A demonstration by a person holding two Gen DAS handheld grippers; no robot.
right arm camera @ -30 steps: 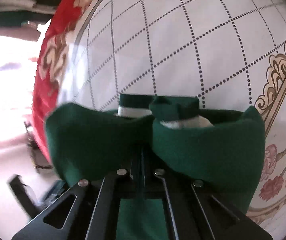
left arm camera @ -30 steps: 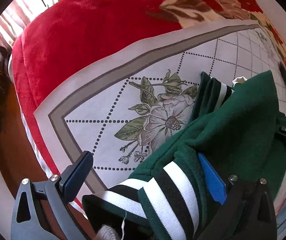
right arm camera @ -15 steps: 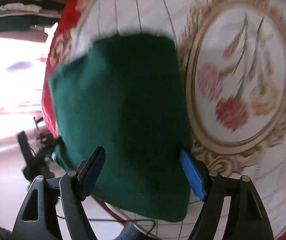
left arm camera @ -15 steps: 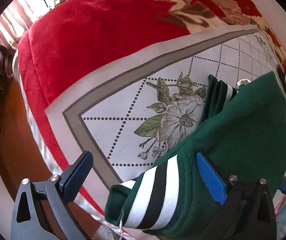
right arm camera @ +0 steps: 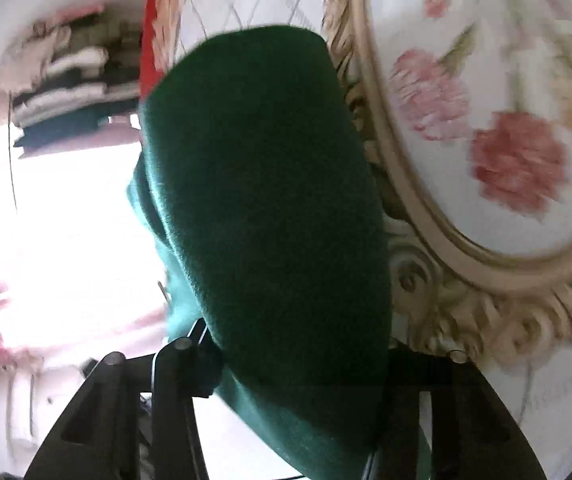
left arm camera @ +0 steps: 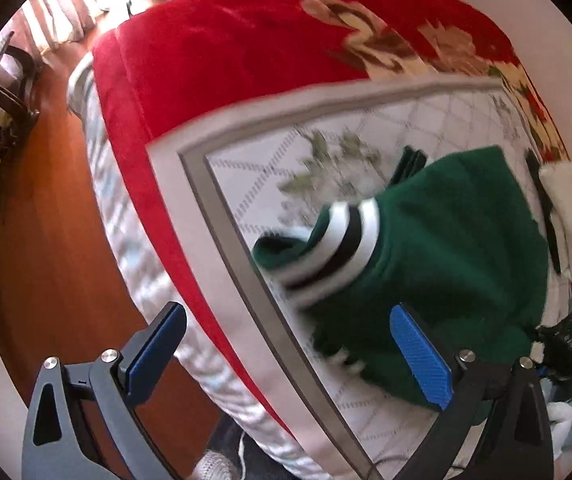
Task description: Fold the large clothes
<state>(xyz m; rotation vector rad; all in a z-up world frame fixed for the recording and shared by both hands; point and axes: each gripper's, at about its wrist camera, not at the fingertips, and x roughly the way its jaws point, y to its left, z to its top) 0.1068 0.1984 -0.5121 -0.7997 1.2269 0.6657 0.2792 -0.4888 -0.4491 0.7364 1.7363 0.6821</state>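
A dark green sweater (left arm camera: pixel 446 248) with a black-and-white striped cuff (left arm camera: pixel 342 244) lies bunched on the bed's white quilt (left arm camera: pixel 246 184). My left gripper (left arm camera: pixel 288 354) hovers above the quilt's grey border, open and holding nothing, with the sweater just beyond its right pad (left arm camera: pixel 420 356). In the right wrist view the folded green sweater (right arm camera: pixel 270 200) fills the gap of my right gripper (right arm camera: pixel 298 360). Its jaws are closing on the bundle, and the cloth bulges over both fingers and hides the pads.
A red plush blanket (left arm camera: pixel 226 60) covers the bed's far side, and the wooden floor (left arm camera: pixel 38 220) lies to the left. A white cloth (left arm camera: pixel 570 200) rests at the right edge. Stacked folded clothes (right arm camera: pixel 66 76) sit on a shelf beyond the bed.
My left gripper has risen and drawn back, so the striped cuff is no longer between its pads. My right gripper let go, swung over the floral medallion, and now narrows on the folded bundle.
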